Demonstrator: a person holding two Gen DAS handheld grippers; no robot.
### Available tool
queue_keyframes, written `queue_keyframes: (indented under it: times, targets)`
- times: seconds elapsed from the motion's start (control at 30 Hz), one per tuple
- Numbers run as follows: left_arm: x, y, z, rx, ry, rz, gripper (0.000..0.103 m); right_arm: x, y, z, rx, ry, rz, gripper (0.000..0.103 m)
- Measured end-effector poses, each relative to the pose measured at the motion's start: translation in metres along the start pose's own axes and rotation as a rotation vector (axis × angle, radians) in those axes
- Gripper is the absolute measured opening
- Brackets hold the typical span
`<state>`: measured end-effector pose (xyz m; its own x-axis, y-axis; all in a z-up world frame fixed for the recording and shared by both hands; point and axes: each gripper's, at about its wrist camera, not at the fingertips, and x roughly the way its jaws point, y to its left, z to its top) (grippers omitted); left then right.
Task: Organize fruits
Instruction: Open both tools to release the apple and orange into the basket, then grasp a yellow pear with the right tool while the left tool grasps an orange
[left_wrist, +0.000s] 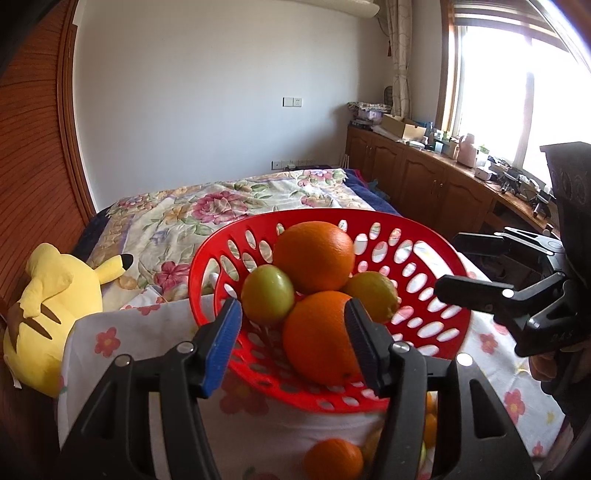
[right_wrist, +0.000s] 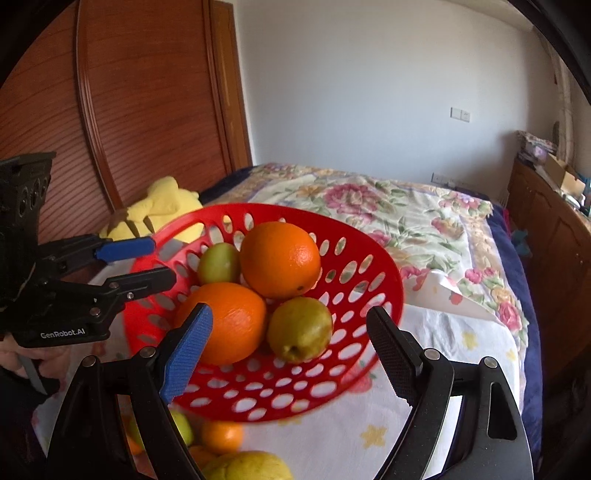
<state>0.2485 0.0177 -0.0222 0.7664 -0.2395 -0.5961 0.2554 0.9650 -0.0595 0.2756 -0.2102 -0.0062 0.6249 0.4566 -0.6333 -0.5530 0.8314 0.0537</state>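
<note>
Basket (right_wrist: 376, 291), red, on floral cloth (right_wrist: 461, 332) near its far edge; holds two oranges (right_wrist: 280, 258), two green-yellow fruits (right_wrist: 299, 328). Left gripper (left_wrist: 293, 345) part open, empty. Right gripper (right_wrist: 291, 350) wide, empty. Loose fruit (right_wrist: 221, 435) near cloth's front edge.

Bed (right_wrist: 424, 221) – floral quilt; flowered white cloth (right_wrist: 443, 332) atop – red basket (right_wrist: 369, 266), loose fruit (right_wrist: 221, 435).

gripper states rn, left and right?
Left gripper: open, holding nothing, at the basket's near rim.
Right gripper: open wide, holding nothing.
</note>
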Motion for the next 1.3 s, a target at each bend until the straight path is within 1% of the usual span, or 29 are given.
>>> queue_keyframes:
  times: [0.2,0.27,0.37,0.47,0.57,0.63,0.8,0.97,1.13,1.17,1.2,1.3]
  targets:
    - [-0.032,-0.010,-0.022,-0.001,-0.022,-0.013,0.059,-0.035,0.010,-0.019,0.008,-0.040,-0.024,0.087]
    - [-0.043,-0.014,-0.033,-0.007,-0.024,-0.021,0.059,-0.044,0.013,-0.033,0.025,-0.039,-0.037,0.087]
    - [-0.057,-0.018,-0.051,-0.011,-0.027,-0.036,0.060,-0.058,0.021,-0.068,0.050,-0.016,-0.027,0.087]
    - [-0.067,-0.023,-0.065,-0.018,-0.022,-0.049,0.060,-0.067,0.027,-0.097,0.061,0.000,-0.039,0.086]
    - [-0.072,-0.028,-0.076,-0.023,-0.015,-0.055,0.060,-0.071,0.028,-0.118,0.081,0.025,-0.055,0.086]
    - [-0.075,-0.033,-0.083,-0.019,-0.014,-0.055,0.060,-0.073,0.025,-0.126,0.097,0.035,-0.068,0.086]
    - [-0.075,-0.040,-0.101,-0.019,-0.006,-0.046,0.060,-0.077,0.023,-0.141,0.116,0.054,-0.075,0.085]
    - [-0.063,-0.041,-0.116,-0.031,0.026,-0.043,0.060,-0.066,0.020,-0.146,0.144,0.081,-0.047,0.082]
    - [-0.054,-0.043,-0.124,-0.033,0.054,-0.037,0.060,-0.058,0.023,-0.152,0.165,0.101,-0.025,0.077]
    - [-0.054,-0.043,-0.125,-0.032,0.057,-0.040,0.060,-0.057,0.024,-0.152,0.165,0.104,-0.031,0.076]
    - [-0.053,-0.044,-0.126,-0.030,0.059,-0.040,0.060,-0.056,0.025,-0.151,0.167,0.103,-0.042,0.076]
    - [-0.050,-0.043,-0.127,-0.028,0.071,-0.042,0.060,-0.052,0.029,-0.146,0.166,0.102,-0.018,0.076]
